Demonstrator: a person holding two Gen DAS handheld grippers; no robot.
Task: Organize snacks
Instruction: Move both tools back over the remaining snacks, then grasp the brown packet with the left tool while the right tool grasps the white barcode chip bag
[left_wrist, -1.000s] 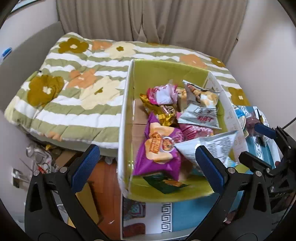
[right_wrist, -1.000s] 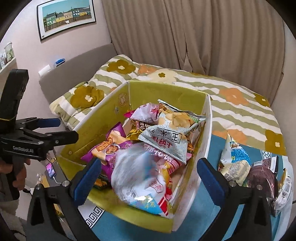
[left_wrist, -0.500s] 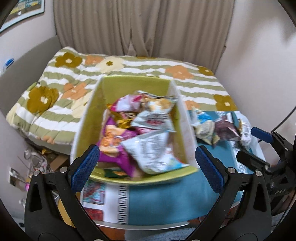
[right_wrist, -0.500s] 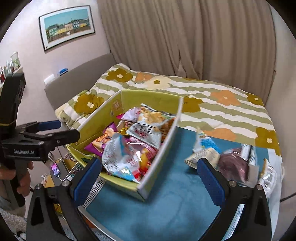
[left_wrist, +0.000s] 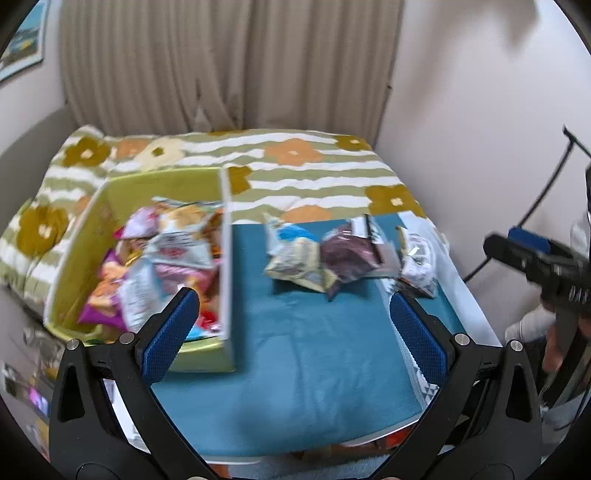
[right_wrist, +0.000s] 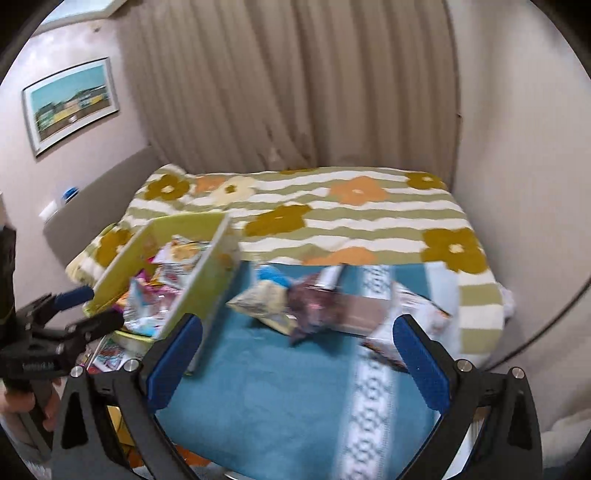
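Snacks are split between two spots on the desk (left_wrist: 314, 369), whose top is covered by a teal cloth. Nearest the cameras, the left gripper (left_wrist: 291, 328) hangs over the bare teal middle with its jaws spread wide and nothing between them; the right gripper (right_wrist: 295, 354) does the same, jaws wide apart and empty over the cloth. On the left of the desk stands a yellow-green box (left_wrist: 225, 266) with white outer walls, heaped with packets (left_wrist: 166, 254) in pink, purple, orange and silver (the prints are too blurred to read). To the right of the box, well apart from it, a loose cluster of snacks lies on the cloth: a yellow and blue bag (left_wrist: 295, 254), a dark maroon bag (left_wrist: 351, 254) touching it, and a white packet (left_wrist: 417, 262) nearest the right edge. Beyond the desk is a bed with a striped flowered quilt (right_wrist: 332, 206), then beige curtains (right_wrist: 295, 85). A framed picture (right_wrist: 70, 103) hangs on the left wall.
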